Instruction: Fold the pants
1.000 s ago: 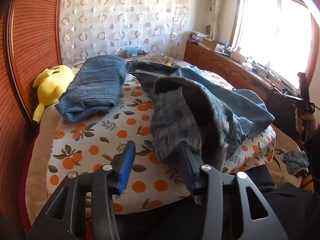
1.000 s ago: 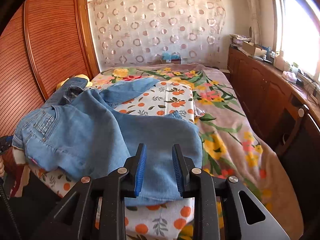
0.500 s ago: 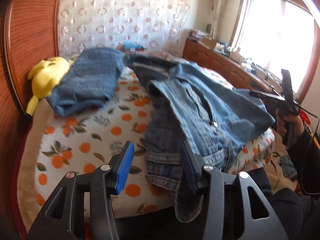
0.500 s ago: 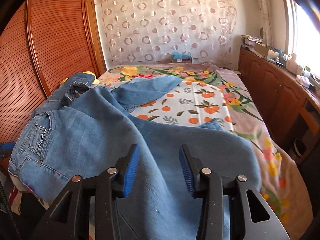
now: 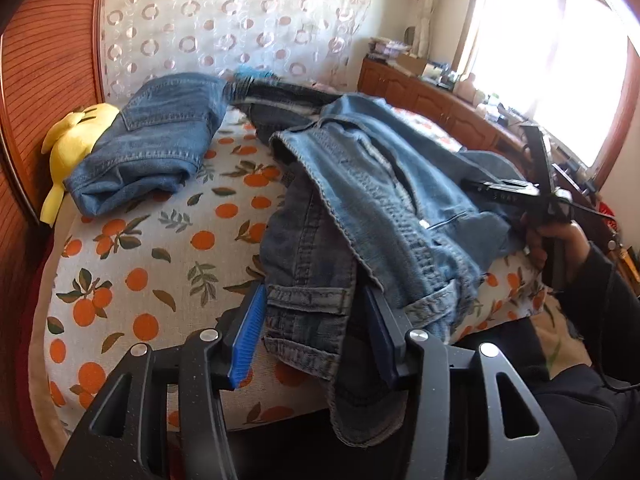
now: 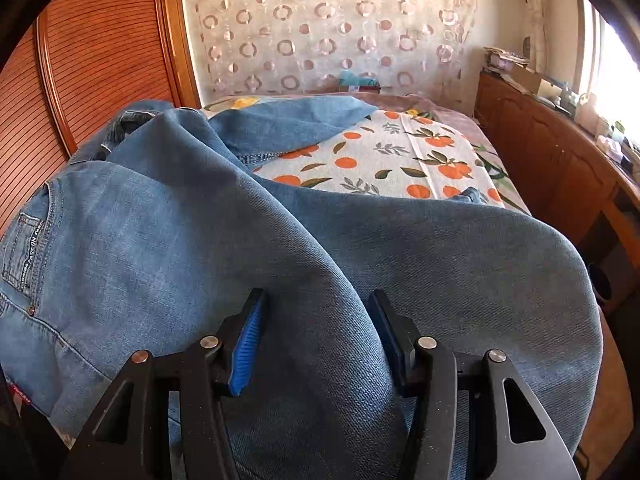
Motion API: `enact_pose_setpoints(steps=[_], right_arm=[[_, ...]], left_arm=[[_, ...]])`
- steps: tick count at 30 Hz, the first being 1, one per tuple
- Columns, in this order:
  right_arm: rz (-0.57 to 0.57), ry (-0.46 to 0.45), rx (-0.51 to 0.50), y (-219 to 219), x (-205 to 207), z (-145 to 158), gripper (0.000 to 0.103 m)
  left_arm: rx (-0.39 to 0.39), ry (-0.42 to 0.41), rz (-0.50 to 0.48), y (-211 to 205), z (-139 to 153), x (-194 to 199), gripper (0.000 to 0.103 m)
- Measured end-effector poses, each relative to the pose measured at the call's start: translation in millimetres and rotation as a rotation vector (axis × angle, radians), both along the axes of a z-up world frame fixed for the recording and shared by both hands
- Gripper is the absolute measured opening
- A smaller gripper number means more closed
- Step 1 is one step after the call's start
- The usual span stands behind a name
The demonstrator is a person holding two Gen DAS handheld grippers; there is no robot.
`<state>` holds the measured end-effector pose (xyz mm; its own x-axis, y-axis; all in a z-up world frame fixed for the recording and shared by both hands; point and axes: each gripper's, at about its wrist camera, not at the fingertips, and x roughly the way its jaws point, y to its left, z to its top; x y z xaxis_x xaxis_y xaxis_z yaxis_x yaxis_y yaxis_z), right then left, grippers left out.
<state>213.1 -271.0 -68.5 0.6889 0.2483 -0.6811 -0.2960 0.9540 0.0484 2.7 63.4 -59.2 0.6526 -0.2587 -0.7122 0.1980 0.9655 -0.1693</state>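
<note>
Jeans (image 5: 372, 200): faded blue denim. Bedsheet (image 5: 160, 248): off-white, orange fruit and green leaf print. Plush toy (image 5: 76, 140) yellow; curtain (image 6: 332, 28) pale with ring pattern.

Right gripper (image 6: 316, 340): jaws just opening wider, now lower & closer over jeans (image 6: 280, 248), denim fold between the jaws. Left gripper (image 5: 316, 336): slightly lower, dark waistband now draped between the jaws. Light jeans flipped flatter over the bed (image 5: 132, 264), waistband facing up.
</note>
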Motion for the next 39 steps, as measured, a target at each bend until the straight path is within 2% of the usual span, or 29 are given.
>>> enact_pose_setpoints(steps=[3, 4, 6, 7, 10, 12, 14, 18, 21, 25, 27, 28, 29, 30, 34, 39], right_arm=[[-0.002, 0.000, -0.003, 2, 2, -2, 0.055], [-0.002, -0.003, -0.011, 2, 2, -3, 0.055], [-0.001, -0.007, -0.020, 6, 0, -3, 0.055], [-0.002, -0.008, -0.020, 6, 0, -3, 0.056], [-0.001, -0.011, -0.007, 5, -4, -2, 0.056], [-0.003, -0.013, 0.004, 3, -9, -2, 0.056], [-0.006, -0.018, 0.011, 1, -10, -2, 0.056], [0.001, -0.024, 0.021, -1, -12, -3, 0.056], [0.003, -0.021, 0.024, -2, -12, -4, 0.056], [0.004, -0.020, 0.020, -1, -10, -4, 0.056], [0.011, -0.018, 0.010, 1, -10, -3, 0.056], [0.017, -0.016, 0.002, 1, -10, -2, 0.056], [0.021, -0.020, -0.008, 2, -11, 0, 0.056], [0.025, -0.029, -0.011, 2, -12, 3, 0.056], [0.050, -0.036, 0.036, -4, -9, 21, 0.056], [0.050, -0.070, 0.035, -11, 16, 52, 0.056]], left_arm=[[0.028, 0.004, 0.013, -1, -7, 4, 0.049], [0.025, -0.005, 0.012, 0, -7, 5, 0.045], [0.015, -0.018, 0.019, 3, -4, 5, 0.016], [0.009, -0.037, 0.034, 6, 0, 4, 0.010], [-0.008, -0.122, 0.093, 21, 19, -4, 0.009], [-0.052, -0.177, 0.147, 40, 39, -14, 0.009], [-0.062, -0.202, 0.185, 55, 49, -18, 0.009], [-0.065, -0.164, 0.255, 82, 44, -13, 0.009], [-0.041, -0.077, 0.269, 84, 18, -4, 0.009], [-0.031, -0.059, 0.262, 80, 9, -3, 0.012], [-0.030, -0.082, 0.263, 81, 15, -6, 0.028], [-0.030, -0.099, 0.257, 83, 21, -6, 0.032], [-0.026, -0.114, 0.255, 85, 26, -5, 0.044], [-0.022, -0.124, 0.254, 86, 29, -5, 0.049], [0.028, -0.163, 0.236, 82, 45, 14, 0.051], [0.053, -0.152, 0.207, 76, 53, 61, 0.051]])
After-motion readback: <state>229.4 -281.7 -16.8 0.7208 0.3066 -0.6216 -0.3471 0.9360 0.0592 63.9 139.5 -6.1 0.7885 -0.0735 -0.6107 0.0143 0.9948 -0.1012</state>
